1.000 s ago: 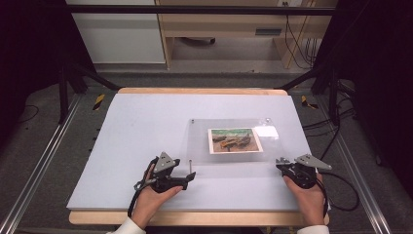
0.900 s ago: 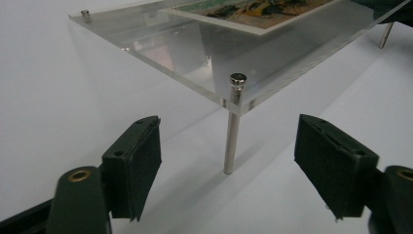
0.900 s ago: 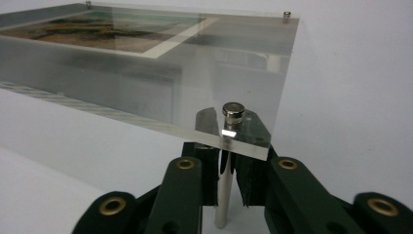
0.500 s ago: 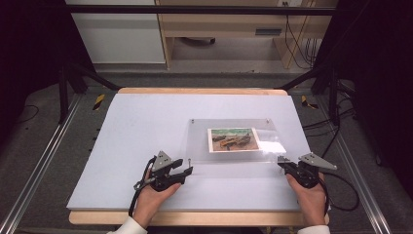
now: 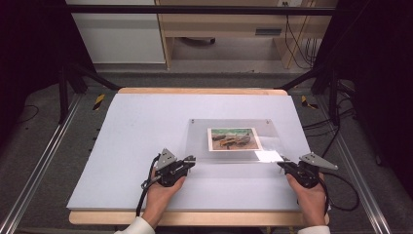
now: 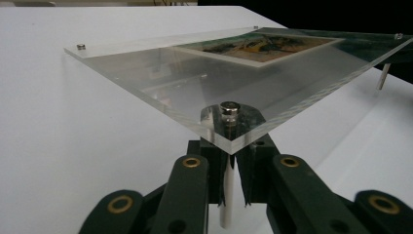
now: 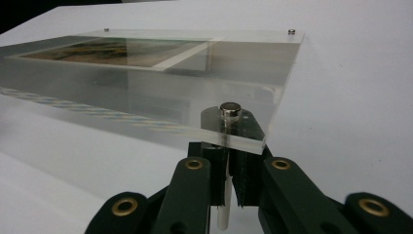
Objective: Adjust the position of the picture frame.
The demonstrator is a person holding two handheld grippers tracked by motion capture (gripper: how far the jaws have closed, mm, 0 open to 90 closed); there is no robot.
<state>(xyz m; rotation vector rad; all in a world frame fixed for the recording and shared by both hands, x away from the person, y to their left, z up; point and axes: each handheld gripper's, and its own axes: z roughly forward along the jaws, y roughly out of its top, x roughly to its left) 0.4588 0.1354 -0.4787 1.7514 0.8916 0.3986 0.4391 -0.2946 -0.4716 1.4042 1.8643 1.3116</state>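
In the high view, a clear acrylic photo frame [image 5: 234,141] sits right of centre on the white table sheet [image 5: 136,131], a landscape print [image 5: 234,138] sandwiched in its middle; the left gripper [image 5: 189,162] meets the frame's corner at seven o'clock and the right gripper [image 5: 284,165] the corner at five o'clock, each held by a hand coming up from six o'clock. In the left gripper view, the jaws are pinched on a slim metal standoff leg [image 6: 227,195] just under the acrylic corner, a silver cap screw [image 6: 229,108] directly above at twelve o'clock, with the panel spreading away toward one o'clock. In the right gripper view, the jaws likewise pinch a standoff leg [image 7: 222,195] beneath its own cap screw [image 7: 230,109], the panel stretching toward ten o'clock. The step looks like a two-handed lift or shift of the frame by its near legs; doing it well probably means keeping both hands level and moving together, gripping firmly, since the round pins could rotate or slip and twist the panel. No brand, label or legible writing shows anywhere.
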